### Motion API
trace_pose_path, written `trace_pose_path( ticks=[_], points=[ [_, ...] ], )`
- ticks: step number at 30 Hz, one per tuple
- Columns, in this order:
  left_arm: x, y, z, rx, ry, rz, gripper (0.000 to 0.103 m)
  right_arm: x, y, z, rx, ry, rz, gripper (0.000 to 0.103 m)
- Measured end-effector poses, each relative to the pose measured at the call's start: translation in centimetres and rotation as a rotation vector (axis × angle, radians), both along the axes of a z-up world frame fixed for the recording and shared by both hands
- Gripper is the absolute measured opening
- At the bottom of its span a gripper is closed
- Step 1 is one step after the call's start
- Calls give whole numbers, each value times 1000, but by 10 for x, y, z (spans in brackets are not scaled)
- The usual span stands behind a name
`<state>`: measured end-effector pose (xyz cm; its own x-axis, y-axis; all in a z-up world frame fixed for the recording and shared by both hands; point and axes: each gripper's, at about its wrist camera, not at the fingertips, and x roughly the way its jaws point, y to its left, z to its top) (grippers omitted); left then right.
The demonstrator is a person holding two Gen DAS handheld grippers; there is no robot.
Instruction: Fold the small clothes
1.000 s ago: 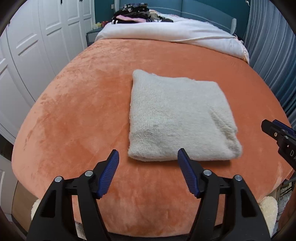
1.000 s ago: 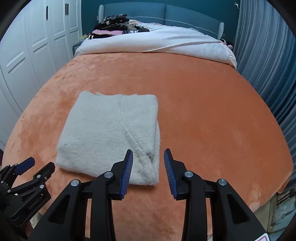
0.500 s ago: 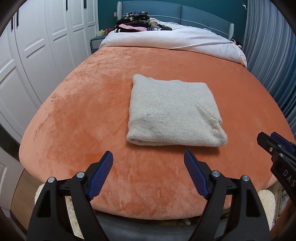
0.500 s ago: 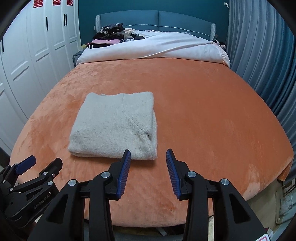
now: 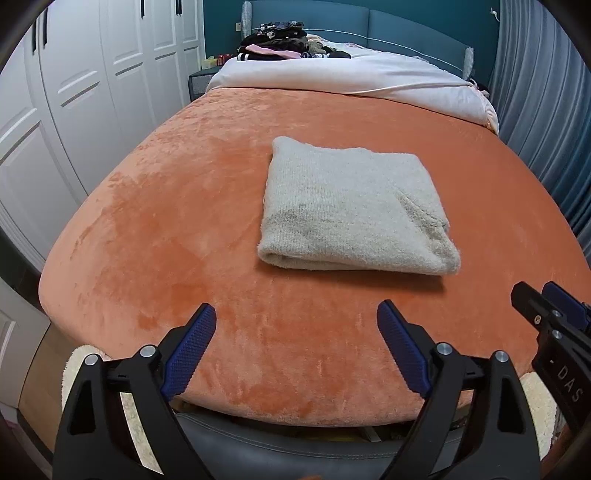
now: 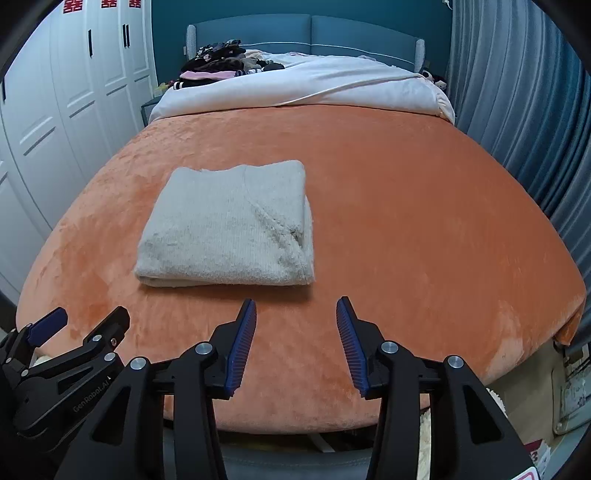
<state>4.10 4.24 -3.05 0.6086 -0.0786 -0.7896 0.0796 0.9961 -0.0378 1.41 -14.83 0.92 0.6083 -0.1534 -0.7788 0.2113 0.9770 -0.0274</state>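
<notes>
folded sweater (image 5: 354, 210) lying on orange blanket (image 5: 166, 221), left gripper (image 5: 297, 314) and right gripper (image 6: 295, 314) opening, empty, red door stickers (image 6: 101, 4) in right view only

Your folded garment (image 5: 351, 206): fuzzy matt knit. Blanket (image 5: 184, 221) under it: plush orange velvet, slight sheen. Your gripper pads (image 6: 242, 347): ribbed blue rubber.

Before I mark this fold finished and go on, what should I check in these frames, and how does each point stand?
1. Grey knit garment folded into a compact rectangle: ok.
2. Garment lies fully on the orange blanket, away from its edges: ok.
3. Left gripper free of fabric, jaws opening: ok.
4. Right gripper free of fabric, jaws opening: ok.
5. Layers underneath even: cannot tell.
6. Clothes pile near the headboard folded: cannot tell.
</notes>
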Motion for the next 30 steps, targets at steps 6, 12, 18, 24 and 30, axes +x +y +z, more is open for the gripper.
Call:
trace_pose_path(
  ticks=[6, 12, 18, 24, 30],
  points=[
    [-3, -4, -5, 13, 0, -6, 87, -3, 1, -6, 3, 6, -13, 45],
    [-4, -9, -13, 26, -1, -6, 87, -4, 0, -18, 21, 22, -34, 45],
    [-2, -11, -24, 31, 3, 10, 91, -6, -2, -31, 39, 18, -46, 52],
    [-1, -14, -37, 53, 22, 7, 92, -4, -7, -47, 49, 40, -47, 52],
    [0, -15, -47, 60, 34, 4, 92, -2, -11, -61, 65, 62, -57, 52]
  ],
)
